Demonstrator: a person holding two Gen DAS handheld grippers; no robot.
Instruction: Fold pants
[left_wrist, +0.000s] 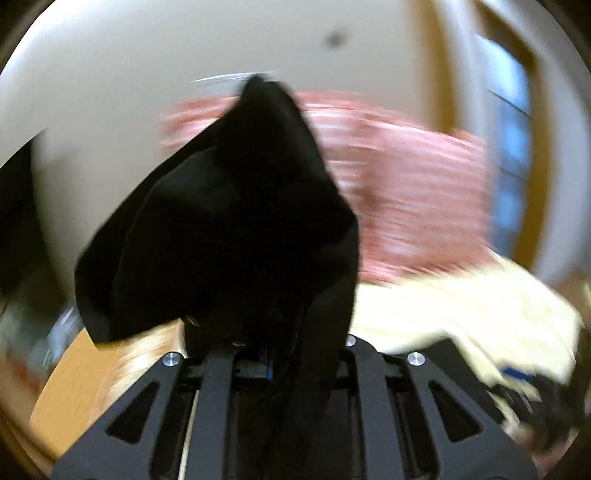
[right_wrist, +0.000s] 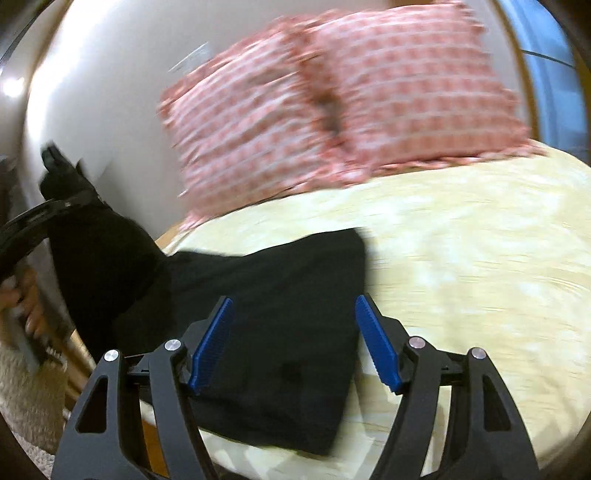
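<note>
My left claw (left_wrist: 273, 332) is clamped on the black pants (right_wrist: 280, 332), fabric bunched toward twelve o'clock. My right claw (right_wrist: 295, 343) hangs spread apart above them on the bed (right_wrist: 461, 258).

Black pants (right_wrist: 273, 332) lie partly folded on the bed's near edge, one end lifted up at the left, bunched and blurred.
</note>
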